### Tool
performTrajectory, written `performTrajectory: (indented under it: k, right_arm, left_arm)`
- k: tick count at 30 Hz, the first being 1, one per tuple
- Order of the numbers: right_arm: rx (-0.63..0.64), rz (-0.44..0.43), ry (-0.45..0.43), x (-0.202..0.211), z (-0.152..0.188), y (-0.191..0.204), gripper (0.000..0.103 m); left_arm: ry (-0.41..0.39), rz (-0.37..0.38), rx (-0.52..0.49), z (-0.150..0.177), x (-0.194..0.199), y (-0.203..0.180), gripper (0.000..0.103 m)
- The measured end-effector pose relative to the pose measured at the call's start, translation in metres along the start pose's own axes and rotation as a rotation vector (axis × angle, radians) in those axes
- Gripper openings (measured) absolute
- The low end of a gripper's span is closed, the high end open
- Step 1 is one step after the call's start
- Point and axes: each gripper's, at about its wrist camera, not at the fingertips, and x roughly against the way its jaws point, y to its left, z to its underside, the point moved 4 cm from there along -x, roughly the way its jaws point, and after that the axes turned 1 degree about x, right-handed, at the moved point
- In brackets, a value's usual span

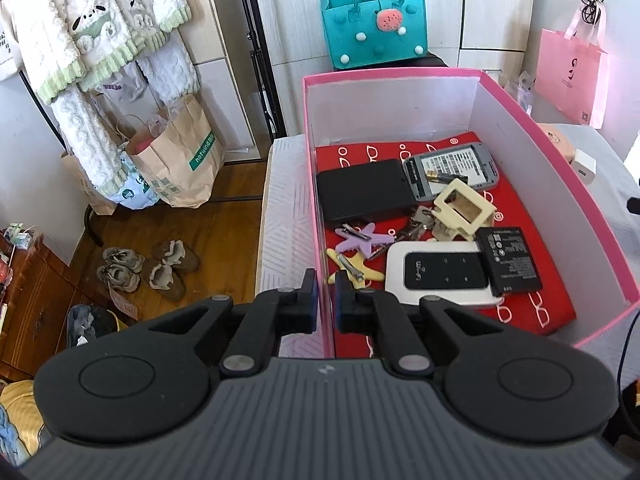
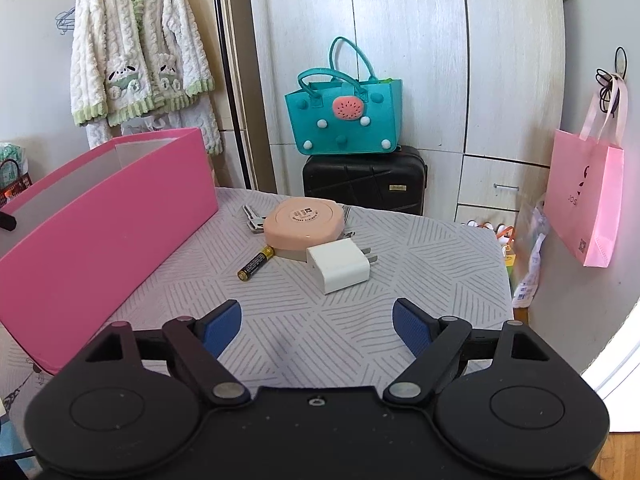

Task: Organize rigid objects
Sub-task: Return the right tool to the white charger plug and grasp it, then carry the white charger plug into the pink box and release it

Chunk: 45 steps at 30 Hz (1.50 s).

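A pink box (image 1: 560, 184) on the table holds a black case (image 1: 364, 190), a grey device (image 1: 452, 170), a cream frame (image 1: 466, 208), a white wifi router (image 1: 436, 274), a black battery pack (image 1: 510, 260), keys and hair clips. My left gripper (image 1: 326, 292) is shut on the box's near left wall. My right gripper (image 2: 316, 320) is open and empty above the table, short of a white charger plug (image 2: 338, 266), a peach round case (image 2: 304, 232), an AA battery (image 2: 256, 263) and keys (image 2: 252, 216). The box shows pink (image 2: 104, 232) at its left.
The table has a grey patterned cloth (image 2: 360, 320). Behind it stand a black suitcase (image 2: 364, 180) with a teal bag (image 2: 344, 116) on top. A pink paper bag (image 2: 588, 200) hangs at the right. Paper bags and shoes (image 1: 152, 268) are on the floor at the left.
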Motion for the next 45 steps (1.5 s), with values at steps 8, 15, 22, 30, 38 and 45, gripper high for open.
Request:
performTrajectory:
  k: [8, 15, 22, 30, 38, 45]
  right_arm:
    - [-0.073, 0.052, 0.027, -0.017, 0.003, -0.014, 0.086]
    - [-0.063, 0.042, 0.068, -0.035, 0.005, -0.017, 0.086]
    - [-0.031, 0.034, 0.074, -0.055, -0.004, -0.016, 0.087]
    - [-0.039, 0.034, 0.025, -0.076, -0.024, -0.024, 0.077]
    - [0.061, 0.04, 0.044, -0.096, -0.023, -0.009, 0.079]
    - [0.035, 0.033, 0.041, -0.095, -0.023, -0.014, 0.065]
  left_arm:
    - [0.032, 0.017, 0.006, 0.006, 0.006, 0.001, 0.006]
    - [0.029, 0.028, 0.013, 0.008, 0.008, 0.003, 0.006]
    - [0.013, 0.036, 0.013, 0.009, 0.008, 0.003, 0.006]
    - [0.033, 0.067, 0.024, 0.011, 0.007, 0.008, 0.006]
    - [0.036, 0.077, 0.018, 0.012, 0.005, 0.009, 0.006]
    - [0.023, 0.06, -0.006, 0.013, 0.005, 0.007, 0.005]
